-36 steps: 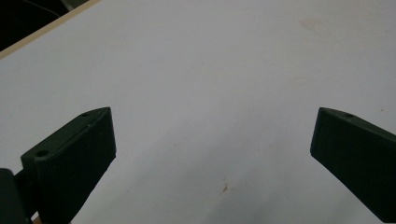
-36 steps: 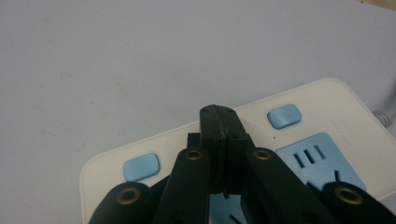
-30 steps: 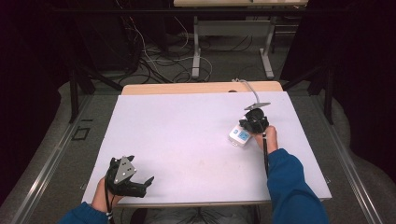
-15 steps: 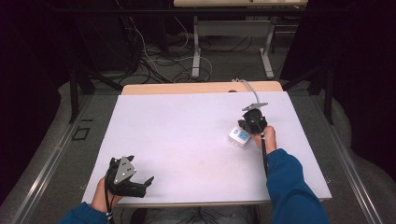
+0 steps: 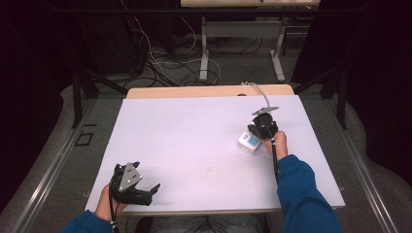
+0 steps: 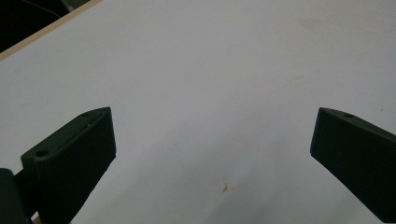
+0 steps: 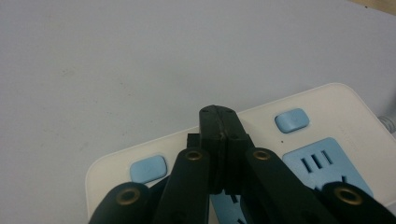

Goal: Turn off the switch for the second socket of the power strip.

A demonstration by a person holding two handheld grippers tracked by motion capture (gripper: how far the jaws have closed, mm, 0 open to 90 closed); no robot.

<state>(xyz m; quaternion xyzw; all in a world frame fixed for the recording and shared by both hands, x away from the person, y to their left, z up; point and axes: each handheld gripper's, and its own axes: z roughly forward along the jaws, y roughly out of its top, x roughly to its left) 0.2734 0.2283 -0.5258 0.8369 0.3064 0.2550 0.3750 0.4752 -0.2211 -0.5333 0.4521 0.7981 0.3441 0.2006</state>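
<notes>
A white power strip (image 5: 247, 141) with blue sockets lies at the right of the white table top (image 5: 194, 136). My right gripper (image 5: 262, 127) points down onto it. In the right gripper view the jaws are pressed together, and the right gripper (image 7: 219, 112) has its tips over the power strip (image 7: 327, 107), between two blue buttons (image 7: 292, 120) and beside a blue socket (image 7: 322, 163). Nothing shows between the jaws. My left gripper (image 5: 150, 193) rests near the front left edge. In its own view the left gripper (image 6: 213, 114) is open over bare table.
A grey cord (image 5: 262, 94) runs from the strip toward the table's back edge (image 5: 194, 92), which is bare wood. Beyond the table are desk legs and loose cables on the floor (image 5: 160, 68). A small brown mark (image 6: 226, 188) is on the sheet.
</notes>
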